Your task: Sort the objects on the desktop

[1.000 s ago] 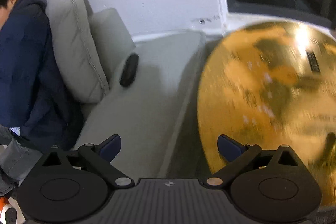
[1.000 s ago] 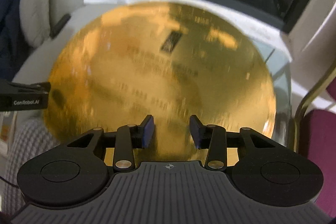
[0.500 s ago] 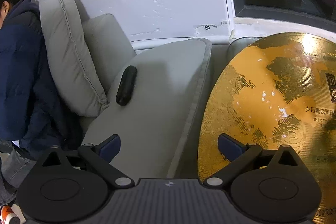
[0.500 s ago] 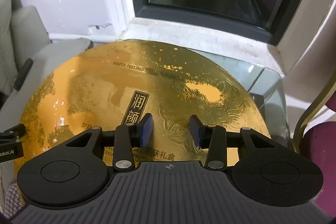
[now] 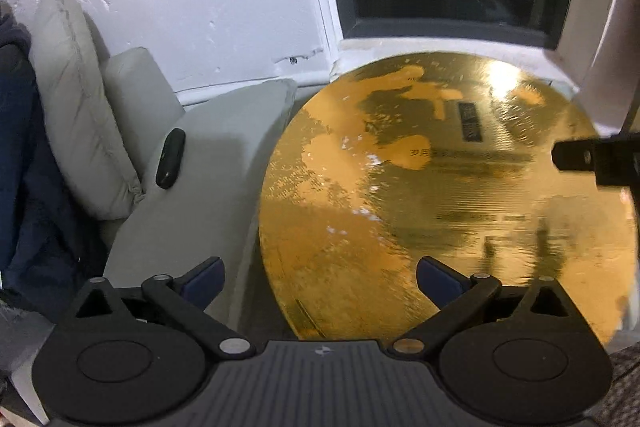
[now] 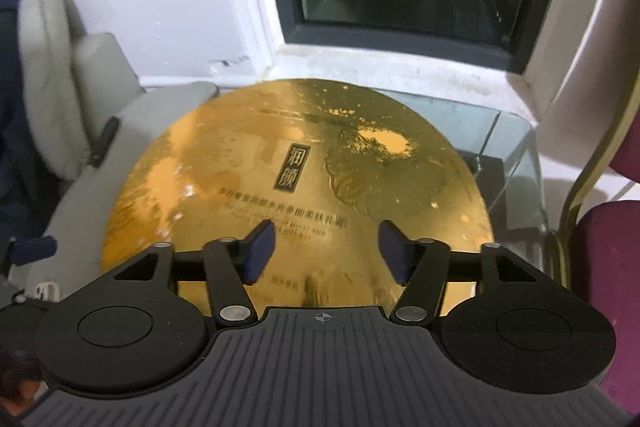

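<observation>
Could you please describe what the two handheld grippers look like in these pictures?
The left gripper and right gripper look alike: matte black bodies with ribbed grey tops, two round black discs, black linkage arms with silver pivots, and dark blue pads on the fingers.

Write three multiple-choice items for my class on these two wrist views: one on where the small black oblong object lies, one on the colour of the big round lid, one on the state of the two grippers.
1. Where does the small black oblong object lie?
A. on the grey sofa seat cushion
B. on the glass tabletop
C. on the window sill

2. What colour is the big round shiny lid?
A. silver
B. gold
C. red

3. How are the left gripper and the right gripper?
A. both shut on the lid
B. one open, one shut
C. both open, holding nothing

Answers: 1 A, since it rests on the cushion beside the upright pillow. 2 B, since its foil face is gold with a dark label. 3 C, since each view shows blue pads apart with nothing between them.
</observation>
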Demonstrator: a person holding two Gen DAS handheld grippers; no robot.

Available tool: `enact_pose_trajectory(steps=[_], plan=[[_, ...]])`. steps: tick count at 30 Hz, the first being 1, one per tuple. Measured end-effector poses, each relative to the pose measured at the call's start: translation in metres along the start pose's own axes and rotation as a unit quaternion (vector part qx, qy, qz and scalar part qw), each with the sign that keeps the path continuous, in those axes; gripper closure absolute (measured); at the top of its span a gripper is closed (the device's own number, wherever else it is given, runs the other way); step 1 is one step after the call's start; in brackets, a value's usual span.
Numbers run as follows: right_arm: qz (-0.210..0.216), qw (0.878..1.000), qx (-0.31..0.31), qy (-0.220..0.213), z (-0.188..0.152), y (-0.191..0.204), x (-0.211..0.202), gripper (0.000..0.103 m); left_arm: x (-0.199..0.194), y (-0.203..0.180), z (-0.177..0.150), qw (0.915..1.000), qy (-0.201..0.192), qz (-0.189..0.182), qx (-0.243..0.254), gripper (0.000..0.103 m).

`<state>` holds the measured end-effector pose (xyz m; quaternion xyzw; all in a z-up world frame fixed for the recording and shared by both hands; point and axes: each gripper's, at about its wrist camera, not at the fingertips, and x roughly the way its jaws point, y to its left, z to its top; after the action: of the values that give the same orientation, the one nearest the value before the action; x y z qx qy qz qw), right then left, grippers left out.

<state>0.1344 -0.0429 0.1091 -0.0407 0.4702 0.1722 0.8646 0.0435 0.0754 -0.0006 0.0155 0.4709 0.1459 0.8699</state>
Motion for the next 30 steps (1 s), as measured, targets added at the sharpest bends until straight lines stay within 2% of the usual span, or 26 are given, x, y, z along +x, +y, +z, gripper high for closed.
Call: enact_pose_trajectory(steps=[3,5,10,17,30], plan=[[0.011,1.000,0.008,-0.014,-0.017,-0.003,-0.025,0.023,-0.017,-0.002,-0.008,0.9999,-0.004,-0.011,-0.004,0.001],[0.022,0.999,0.022,-0.018,-0.028,-0.007,-0.037,0.022,-0.026,-0.004,-0.014,0.9999,-0.003,-0.013,0.001,0.001],[0.038,0.998,0.044,-0.032,-0.056,-0.010,-0.068,0.011,-0.047,-0.009,-0.029,0.9994,0.006,-0.028,0.021,0.001],[0.032,0.998,0.045,-0.036,-0.085,-0.009,-0.103,0.007,-0.071,-0.016,-0.047,0.9981,0.005,-0.046,0.041,0.001],[-0.018,0.998,0.050,-0.037,-0.134,-0.015,-0.149,0.007,-0.105,-0.026,-0.070,0.9963,-0.011,-0.073,0.043,0.001]])
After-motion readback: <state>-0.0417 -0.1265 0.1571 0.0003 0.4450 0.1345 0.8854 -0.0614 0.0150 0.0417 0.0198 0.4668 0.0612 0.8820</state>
